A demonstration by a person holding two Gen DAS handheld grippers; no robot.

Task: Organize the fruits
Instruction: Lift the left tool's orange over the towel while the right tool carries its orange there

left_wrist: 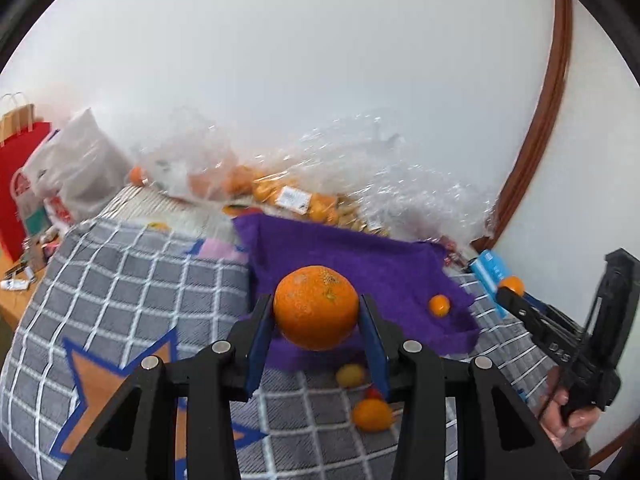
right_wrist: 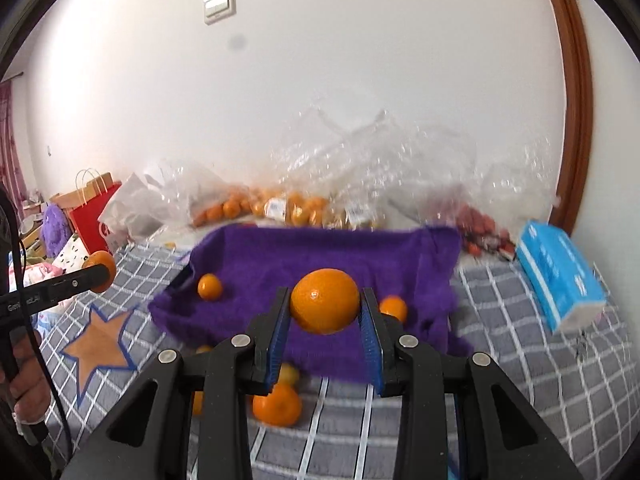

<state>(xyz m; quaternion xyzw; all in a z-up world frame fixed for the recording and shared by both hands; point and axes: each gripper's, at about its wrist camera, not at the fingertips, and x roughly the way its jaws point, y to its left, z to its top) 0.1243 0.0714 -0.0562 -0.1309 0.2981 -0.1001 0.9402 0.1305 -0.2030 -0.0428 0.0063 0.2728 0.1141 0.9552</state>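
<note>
- left wrist view: the left gripper (left_wrist: 316, 312) is pinching a large spotted orange (left_wrist: 316, 307) between its blue pads, held over the near edge of the purple towel (left_wrist: 360, 256).
- right wrist view: the right gripper (right_wrist: 325, 307) is clamped on a smooth orange (right_wrist: 325, 301), also above the near half of the purple towel (right_wrist: 320, 252).
- containers now: clear plastic bags (right_wrist: 280, 204) along the far edge of the bed hold piles of small oranges, with white labels showing; a bag at the far right holds red fruit (right_wrist: 486, 224), too blurred to name.
- on the towel in the right view, one small orange (right_wrist: 209, 287) sits near its left edge and another small orange (right_wrist: 394, 308) peeks out just beside the right finger.
- off the towel, on the grey checked blanket (right_wrist: 520, 360) near its front edge, a mandarin (right_wrist: 277, 405) lies with a yellowish fruit (right_wrist: 289, 374) touching or just behind it.
- only the right view shows the blue tissue pack (right_wrist: 560, 276) whole, toward the right edge of the blanket, and the red fruit.
- only the left view shows the spots on its orange, a tiny red fruit (left_wrist: 373, 393) beside the loose mandarin (left_wrist: 372, 415), and the red paper bag (left_wrist: 16, 184) up close at the left.
- each view catches the other gripper off to the side, fruit at its tip.
</note>
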